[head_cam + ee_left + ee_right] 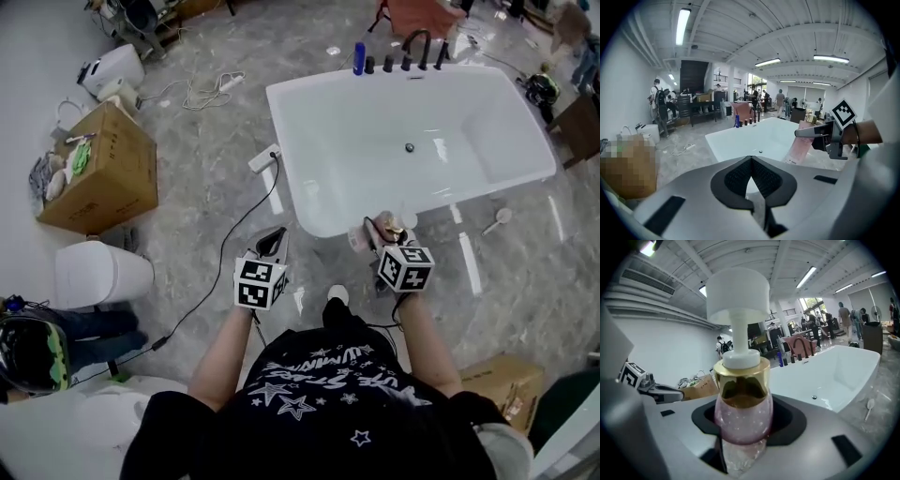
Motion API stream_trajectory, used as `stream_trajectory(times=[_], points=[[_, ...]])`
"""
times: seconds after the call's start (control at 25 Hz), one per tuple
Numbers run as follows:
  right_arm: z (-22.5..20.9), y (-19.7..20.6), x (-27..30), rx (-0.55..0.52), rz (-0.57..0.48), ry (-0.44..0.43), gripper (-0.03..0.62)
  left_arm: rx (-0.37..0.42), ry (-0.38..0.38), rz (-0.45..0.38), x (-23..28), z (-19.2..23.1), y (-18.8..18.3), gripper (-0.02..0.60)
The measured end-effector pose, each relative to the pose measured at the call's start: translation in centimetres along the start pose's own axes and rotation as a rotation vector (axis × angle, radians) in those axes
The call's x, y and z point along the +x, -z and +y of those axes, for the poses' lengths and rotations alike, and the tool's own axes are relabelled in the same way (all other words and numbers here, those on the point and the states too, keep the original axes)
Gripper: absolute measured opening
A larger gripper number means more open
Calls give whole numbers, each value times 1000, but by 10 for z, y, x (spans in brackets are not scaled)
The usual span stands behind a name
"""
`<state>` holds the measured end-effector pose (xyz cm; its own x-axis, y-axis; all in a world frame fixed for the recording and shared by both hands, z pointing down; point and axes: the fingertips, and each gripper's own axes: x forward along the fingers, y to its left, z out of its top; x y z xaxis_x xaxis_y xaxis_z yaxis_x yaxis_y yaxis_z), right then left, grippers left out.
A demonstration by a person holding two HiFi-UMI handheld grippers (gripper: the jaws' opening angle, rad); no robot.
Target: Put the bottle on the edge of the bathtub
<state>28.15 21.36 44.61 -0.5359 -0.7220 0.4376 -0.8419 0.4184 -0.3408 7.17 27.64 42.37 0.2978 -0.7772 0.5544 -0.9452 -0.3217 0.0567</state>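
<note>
A pink bottle with a gold collar and a white pump sits in my right gripper, just short of the near rim of the white bathtub. In the right gripper view the jaws are shut on the bottle around its pink body, pump upward, and the tub lies beyond. From the left gripper view the bottle hangs tilted under the right gripper, in front of the tub. My left gripper hovers over the floor left of the tub corner, its pads closed together on nothing.
A blue bottle and dark tap fittings stand on the tub's far rim. An open cardboard box and a white bin are on the left, another box at the lower right. A black cable crosses the floor.
</note>
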Motion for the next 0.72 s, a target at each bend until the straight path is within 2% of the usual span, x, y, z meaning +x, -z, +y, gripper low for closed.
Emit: stream_trajectory(times=[0.16,0.36,0.72], points=[[-31,-25,36,7,10,-18,225,-29,-21,1,42,8,-26,15],[-50,-48,73,0,26,-33,225,-45,-49,10,69,25,-46,15],[-50,-82,150,-2,37,-22,224,-69,-44,33,120,92,-60,14]])
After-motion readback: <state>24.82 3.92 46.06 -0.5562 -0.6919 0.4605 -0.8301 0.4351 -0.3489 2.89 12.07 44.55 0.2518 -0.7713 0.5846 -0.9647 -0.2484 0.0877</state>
